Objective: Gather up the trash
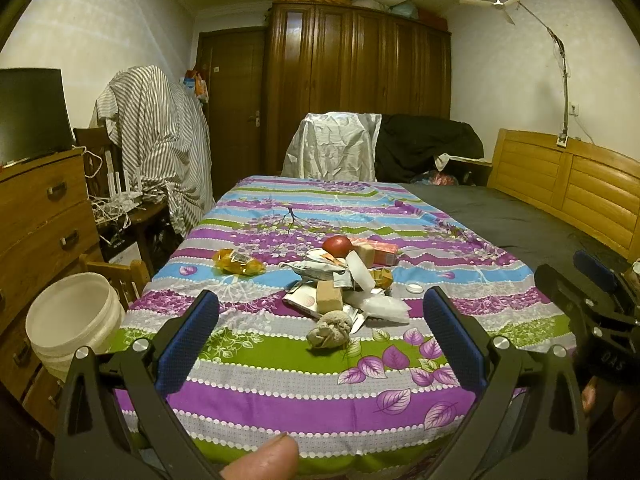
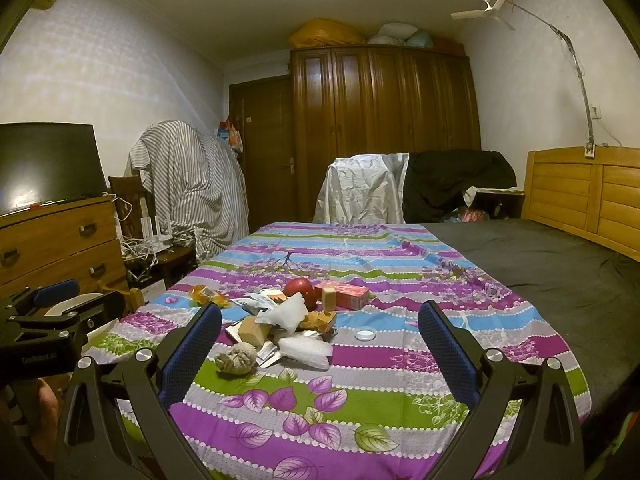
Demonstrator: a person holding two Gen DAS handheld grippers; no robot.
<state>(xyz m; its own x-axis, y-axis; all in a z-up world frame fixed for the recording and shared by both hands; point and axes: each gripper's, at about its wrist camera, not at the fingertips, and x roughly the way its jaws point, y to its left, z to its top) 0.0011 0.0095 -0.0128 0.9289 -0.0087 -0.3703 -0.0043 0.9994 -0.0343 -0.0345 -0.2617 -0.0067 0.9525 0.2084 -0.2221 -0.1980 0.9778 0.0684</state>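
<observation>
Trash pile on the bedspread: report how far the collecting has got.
Nothing looks collected yet. The white bucket beside the bed shows no trash in the part of its inside that is visible. In hand: nothing; the left gripper and right gripper are both open above the bedspread. Left: the whole trash pile, the yellow wrapper and the small white cap.

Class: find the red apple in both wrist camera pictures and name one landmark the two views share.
Left wrist view: red apple sits just above centre, at the far edge of the trash pile.
Right wrist view: the apple lies left of centre, beside the pink box.
Shared landmark: the brown wardrobe.
</observation>
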